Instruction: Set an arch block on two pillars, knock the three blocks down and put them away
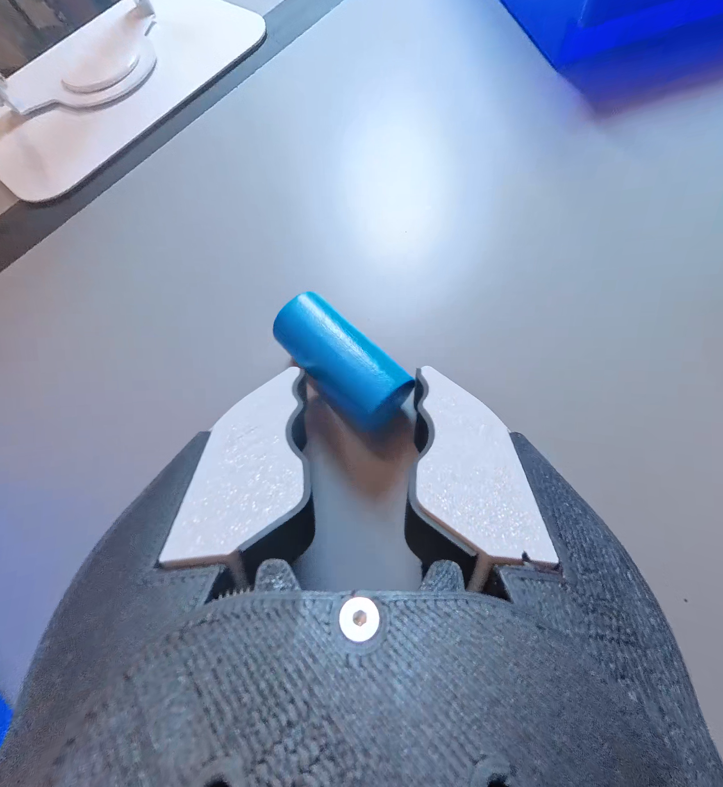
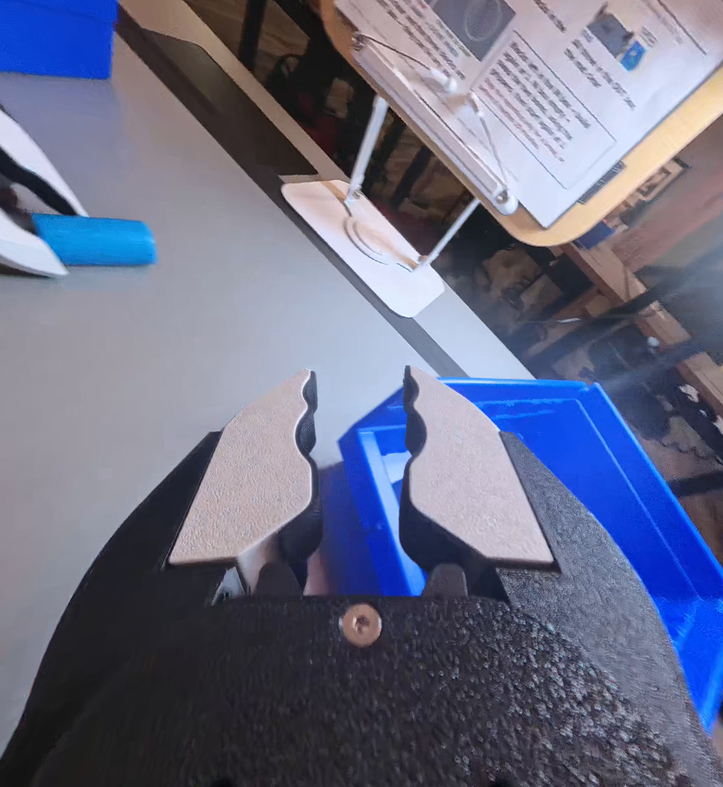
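Note:
A blue cylinder block (image 1: 340,362) is held across the fingertips of my left gripper (image 1: 357,379), lying slantwise, its far end pointing up and left. A soft shadow on the grey table (image 1: 394,213) below suggests it is off the surface. The right wrist view shows the same cylinder (image 2: 95,242) sticking out from the left gripper's white fingers (image 2: 10,251) at the far left. My right gripper (image 2: 360,379) is open and empty, over the near corner of a blue bin (image 2: 564,447). I see no arch block or second pillar.
A second blue bin stands at the back of the table (image 1: 649,42), also in the right wrist view (image 2: 40,38). A white document stand base (image 1: 95,85) sits at the table's far edge (image 2: 364,247), holding a printed sheet (image 2: 543,76). Beyond the edge are wooden furniture and clutter. The left gripper's tips are roughly 20 cm from the right gripper's.

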A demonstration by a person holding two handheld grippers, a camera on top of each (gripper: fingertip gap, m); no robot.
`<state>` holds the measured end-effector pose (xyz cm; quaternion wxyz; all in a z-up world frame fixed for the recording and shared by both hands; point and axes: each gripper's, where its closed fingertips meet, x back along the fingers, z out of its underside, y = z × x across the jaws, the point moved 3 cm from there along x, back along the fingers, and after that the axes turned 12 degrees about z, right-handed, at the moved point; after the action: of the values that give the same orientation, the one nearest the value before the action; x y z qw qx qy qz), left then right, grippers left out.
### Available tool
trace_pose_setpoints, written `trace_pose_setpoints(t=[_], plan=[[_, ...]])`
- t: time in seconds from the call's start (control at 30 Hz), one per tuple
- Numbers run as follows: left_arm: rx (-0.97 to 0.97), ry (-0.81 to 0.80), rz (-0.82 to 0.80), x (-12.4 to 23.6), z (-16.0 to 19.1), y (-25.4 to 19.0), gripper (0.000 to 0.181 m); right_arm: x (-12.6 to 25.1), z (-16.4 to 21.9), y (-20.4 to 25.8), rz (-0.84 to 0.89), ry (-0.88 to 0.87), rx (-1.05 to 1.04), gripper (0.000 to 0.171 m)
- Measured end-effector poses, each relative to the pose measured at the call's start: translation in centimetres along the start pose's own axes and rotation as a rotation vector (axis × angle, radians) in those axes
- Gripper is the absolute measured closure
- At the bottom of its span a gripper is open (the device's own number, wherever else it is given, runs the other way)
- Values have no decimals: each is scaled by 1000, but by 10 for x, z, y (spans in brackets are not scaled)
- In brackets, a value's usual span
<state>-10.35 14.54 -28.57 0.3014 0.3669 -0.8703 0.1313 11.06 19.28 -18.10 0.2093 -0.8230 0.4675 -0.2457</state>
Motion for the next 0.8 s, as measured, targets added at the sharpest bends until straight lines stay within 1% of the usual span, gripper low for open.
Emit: trace_pose_setpoints(t=[0.03,0.07,0.13,0.17,0.23,0.3,0.37,0.47,0.5,0.53,0.57,0.6,0.67,0.7,0.77,0.8], plan=[[-20,7,-4,0,0,2,142,1,-3,12,-50,-14,-7,132],[-50,10,-5,1,0,3,146,2,-5,25,-115,-23,-22,132],[-124,-1,8,4,1,-1,146,7,-11,52,-266,-52,-82,132],[-173,-11,20,6,0,-5,146,10,-14,64,-337,-72,-112,129],[-320,-75,87,9,-6,-26,146,16,-18,86,-471,-104,-137,120],[-478,-163,167,19,-16,-59,147,23,-18,105,-579,-132,-122,111],[-600,-278,261,33,-26,-95,148,34,-19,121,-702,-153,-124,109],[-696,-371,286,50,-37,-125,148,59,-20,145,-937,-179,-123,111],[-704,-390,300,54,-38,-131,149,63,-21,149,-962,-191,-110,119],[-698,-405,322,57,-39,-135,149,65,-22,151,-955,-208,-95,136],[-690,-417,338,59,-39,-137,149,66,-24,150,-931,-227,-83,160],[-687,-434,331,61,-40,-137,150,66,-26,148,-915,-245,-74,171],[-682,-459,289,63,-43,-132,150,69,-29,144,-929,-258,-98,171],[-665,-465,297,63,-43,-131,150,69,-32,141,-922,-262,-121,170],[-616,-480,334,65,-45,-131,150,67,-34,140,-897,-279,-124,143],[-606,-488,343,66,-46,-131,150,67,-35,141,-886,-287,-110,132]])
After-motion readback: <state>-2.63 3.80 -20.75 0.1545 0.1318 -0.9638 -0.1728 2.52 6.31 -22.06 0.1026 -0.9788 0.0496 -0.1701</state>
